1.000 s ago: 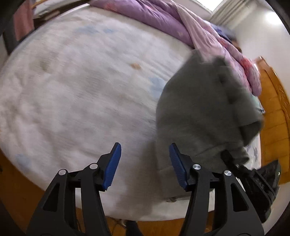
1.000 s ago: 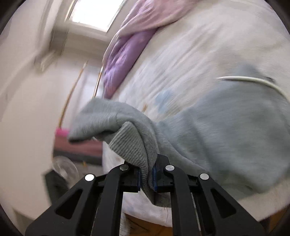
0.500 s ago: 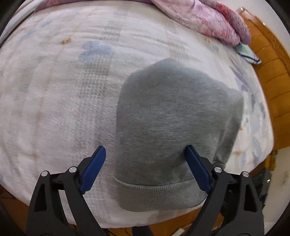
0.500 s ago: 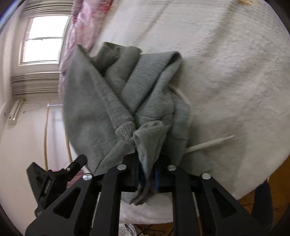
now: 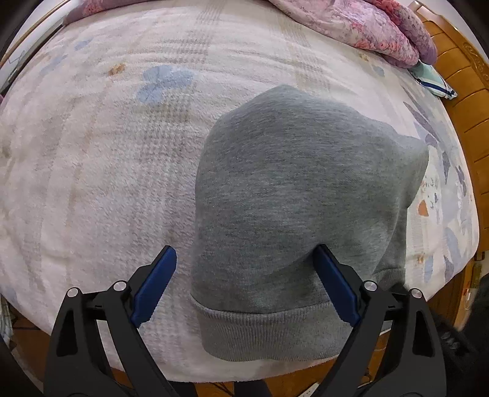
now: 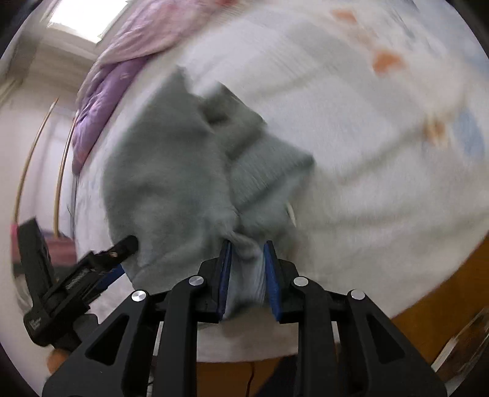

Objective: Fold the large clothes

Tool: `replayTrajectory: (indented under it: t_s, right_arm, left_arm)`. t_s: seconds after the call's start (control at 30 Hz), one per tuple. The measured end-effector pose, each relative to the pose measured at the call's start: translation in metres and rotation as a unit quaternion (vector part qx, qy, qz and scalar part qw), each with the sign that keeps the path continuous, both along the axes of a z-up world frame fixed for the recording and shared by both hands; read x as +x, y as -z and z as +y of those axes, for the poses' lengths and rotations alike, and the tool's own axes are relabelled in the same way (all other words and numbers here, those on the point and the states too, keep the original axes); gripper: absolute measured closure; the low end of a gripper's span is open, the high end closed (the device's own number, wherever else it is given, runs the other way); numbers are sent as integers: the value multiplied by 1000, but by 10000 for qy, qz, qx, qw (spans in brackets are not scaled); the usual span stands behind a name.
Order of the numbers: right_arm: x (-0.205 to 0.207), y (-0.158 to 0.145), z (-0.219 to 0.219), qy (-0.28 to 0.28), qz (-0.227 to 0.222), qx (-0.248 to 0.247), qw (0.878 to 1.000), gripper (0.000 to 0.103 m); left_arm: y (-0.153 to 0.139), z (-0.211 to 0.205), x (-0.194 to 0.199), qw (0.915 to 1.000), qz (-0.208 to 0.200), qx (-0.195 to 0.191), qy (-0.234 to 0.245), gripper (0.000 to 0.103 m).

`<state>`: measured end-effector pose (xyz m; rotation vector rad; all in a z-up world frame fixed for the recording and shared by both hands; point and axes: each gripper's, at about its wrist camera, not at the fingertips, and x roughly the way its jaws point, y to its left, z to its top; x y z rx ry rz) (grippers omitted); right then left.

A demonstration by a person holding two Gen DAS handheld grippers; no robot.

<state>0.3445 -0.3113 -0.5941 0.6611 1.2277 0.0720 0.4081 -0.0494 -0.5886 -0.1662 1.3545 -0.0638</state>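
A grey sweatshirt lies folded on the white fleecy bed cover, its ribbed hem at the near bed edge. My left gripper hovers over the hem, wide open with nothing gripped; one pad is above the cover, the other above the cloth. In the blurred right wrist view the sweatshirt is bunched. My right gripper has its jaws opening, and a fold of grey cloth sits slack between the blue pads. One of the left gripper's fingers shows at the left.
A pink and purple quilt is heaped along the far side of the bed. A wooden headboard stands at the right with a small striped cloth beside it. Wooden floor shows below the near bed edge.
The left gripper opened wide, swung over the sweatshirt's hem, then held still. The right gripper lowered its bunch of grey cloth onto the bed, and its jaws have parted around it.
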Motion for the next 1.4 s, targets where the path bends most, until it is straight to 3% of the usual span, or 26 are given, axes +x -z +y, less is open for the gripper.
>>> replayTrajectory:
  t_s: [0.2,0.27,0.43,0.63,1.1,1.17,1.23,1.3,1.4]
  right_arm:
    - [23,-23,17,-560,-539,-603,9952,81]
    - [26,-22,20,-671,-584,-564,9944,81]
    - [59,16,26,-753,-98,-376,9964,83]
    - [61,44,27,-765,387,-790,9932,86]
    - [55,39,12,-562,376,-417,9968,83]
    - [50,32,8,-538,314,-279,9977,72]
    - [42,24,1,-451,184,-57,9988,38]
    - [35,18,-2,-351,241,-447,9981,31]
    - [24,22,-10,-234,245,-137,9993,31]
  left_arm:
    - [-2,-6,0,9995,-78,263,186,12]
    - [-3,-7,1,9992,-89,309,237,12]
    - [-2,-8,3,9988,-79,356,331,12]
    - [3,-14,3,9983,11,320,482,12]
    - [-8,-17,-3,9964,-63,555,634,12]
    - [-11,-15,-5,9959,-88,636,636,12]
    - [-13,-14,-7,9955,-95,674,663,12]
    - [-16,-13,-9,9954,-127,691,646,12]
    - [-19,-13,-11,9953,-106,668,690,12]
